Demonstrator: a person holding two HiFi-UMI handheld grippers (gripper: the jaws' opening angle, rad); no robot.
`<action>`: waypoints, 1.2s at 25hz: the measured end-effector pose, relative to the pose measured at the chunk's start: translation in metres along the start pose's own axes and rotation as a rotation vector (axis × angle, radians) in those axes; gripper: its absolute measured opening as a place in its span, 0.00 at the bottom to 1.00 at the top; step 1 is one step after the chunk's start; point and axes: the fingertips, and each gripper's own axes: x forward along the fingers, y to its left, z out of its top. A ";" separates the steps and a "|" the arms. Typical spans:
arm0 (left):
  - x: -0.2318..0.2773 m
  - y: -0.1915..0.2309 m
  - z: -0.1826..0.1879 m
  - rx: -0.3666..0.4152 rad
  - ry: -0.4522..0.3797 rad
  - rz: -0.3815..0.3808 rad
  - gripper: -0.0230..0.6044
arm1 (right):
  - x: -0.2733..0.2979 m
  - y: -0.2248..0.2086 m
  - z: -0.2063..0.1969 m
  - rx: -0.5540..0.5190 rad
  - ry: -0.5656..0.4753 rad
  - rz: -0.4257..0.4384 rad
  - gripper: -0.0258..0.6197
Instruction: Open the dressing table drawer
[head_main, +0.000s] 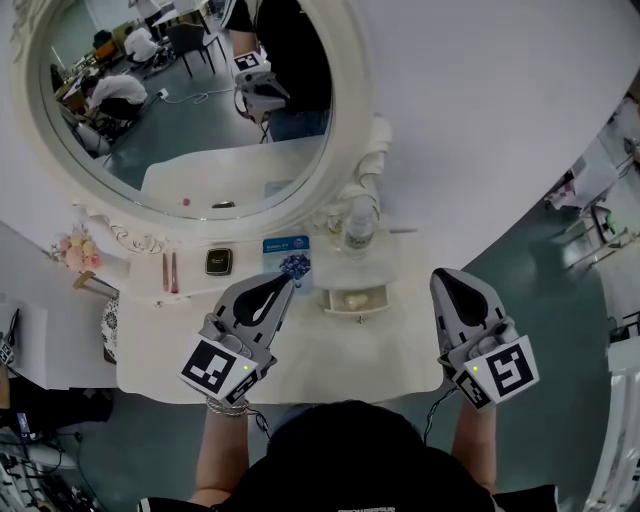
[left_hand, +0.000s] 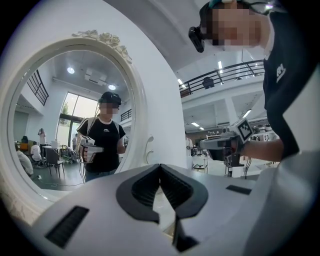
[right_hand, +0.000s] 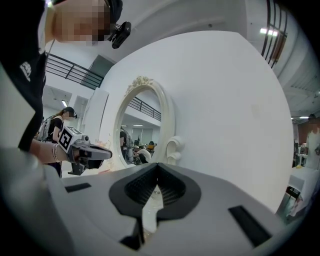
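Observation:
The white dressing table (head_main: 300, 370) stands below me under an oval mirror (head_main: 180, 100). A small drawer (head_main: 355, 299) in its raised back shelf stands pulled out, with something pale inside. My left gripper (head_main: 283, 283) hovers over the tabletop just left of the drawer, its jaws shut on nothing; in its own view the left gripper (left_hand: 160, 166) faces the mirror frame. My right gripper (head_main: 447, 277) hangs over the table's right end, clear of the drawer, shut and empty. The right gripper (right_hand: 157, 165) points level at the white wall beside the mirror.
On the shelf stand a clear bottle (head_main: 360, 228), a blue card (head_main: 287, 262), a dark compact (head_main: 219, 261) and two pink sticks (head_main: 170, 272). A pink flower bunch (head_main: 78, 248) sits at the left end. Green floor surrounds the table.

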 end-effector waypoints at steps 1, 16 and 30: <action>0.000 0.001 0.001 0.005 -0.002 0.000 0.06 | 0.000 -0.001 0.001 -0.002 -0.003 -0.002 0.07; 0.000 0.011 0.004 0.004 -0.020 0.018 0.06 | 0.003 0.002 0.006 -0.010 -0.015 0.007 0.07; -0.001 0.008 0.003 -0.009 -0.028 0.009 0.06 | 0.008 0.008 0.009 -0.001 -0.034 0.026 0.07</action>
